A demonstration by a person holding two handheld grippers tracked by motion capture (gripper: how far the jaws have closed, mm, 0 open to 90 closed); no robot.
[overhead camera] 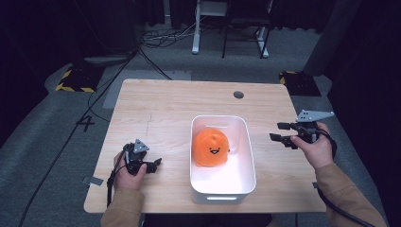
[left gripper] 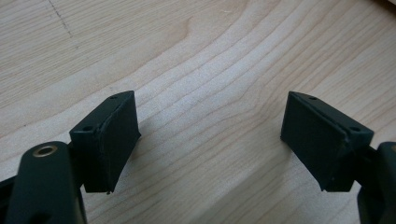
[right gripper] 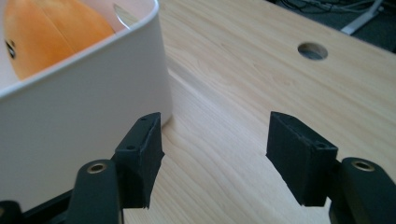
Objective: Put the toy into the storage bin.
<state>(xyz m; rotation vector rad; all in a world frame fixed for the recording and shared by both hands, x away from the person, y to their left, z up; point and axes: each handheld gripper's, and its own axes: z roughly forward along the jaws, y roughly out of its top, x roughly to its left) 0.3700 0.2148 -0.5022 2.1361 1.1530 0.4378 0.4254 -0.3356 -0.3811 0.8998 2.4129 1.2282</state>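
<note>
The orange plush toy (overhead camera: 212, 148) sits inside the white bin (overhead camera: 248, 156) in the middle of the bench (overhead camera: 161, 104), nearer the bin's far end, with bare white floor between it and the near wall. From where I stand the main job looks done: the toy is in and nothing grips it, so what is left seems to be only drawing the hands clear, or whatever comes after. It is a rounded blob without much of a long axis; if anything it runs slightly along the bin's length, and its small smiling face is turned up and toward the person's side of the bench. Its far side is hidden by its own bulk. The right claw (overhead camera: 282, 132) hangs just outside the bin's right wall, jaws apart with nothing but bare wood between them; in the right gripper view the bin's outer wall (right gripper: 84, 107) stands close beside one jaw, and I can't tell whether they touch. The left claw (overhead camera: 155, 164) rests low over the bench to the bin's left, well apart from it, jaws also spread and empty.
</note>
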